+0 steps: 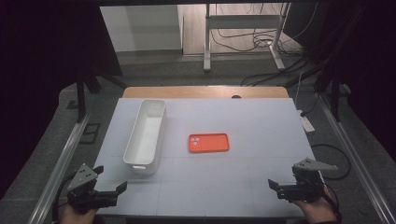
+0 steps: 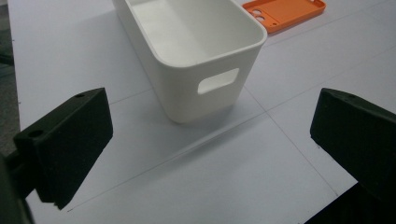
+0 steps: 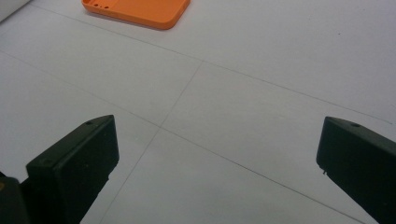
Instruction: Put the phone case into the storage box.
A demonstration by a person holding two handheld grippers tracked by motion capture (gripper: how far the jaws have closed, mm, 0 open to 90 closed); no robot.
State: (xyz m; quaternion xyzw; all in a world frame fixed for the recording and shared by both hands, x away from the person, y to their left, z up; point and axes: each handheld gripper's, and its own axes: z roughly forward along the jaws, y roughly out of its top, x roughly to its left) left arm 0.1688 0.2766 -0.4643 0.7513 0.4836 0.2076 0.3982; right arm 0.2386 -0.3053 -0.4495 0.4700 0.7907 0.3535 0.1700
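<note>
Orange phone case (image 1: 208, 143) flat mid-surface, beside white bin (image 1: 145, 136), well apart from both grippers. Left gripper (image 1: 112, 181) at near left corner, jaws spread, nothing between, bin's handle end ahead. Right gripper (image 1: 275, 185) at near right, jaws spread, empty, case far ahead.
</note>
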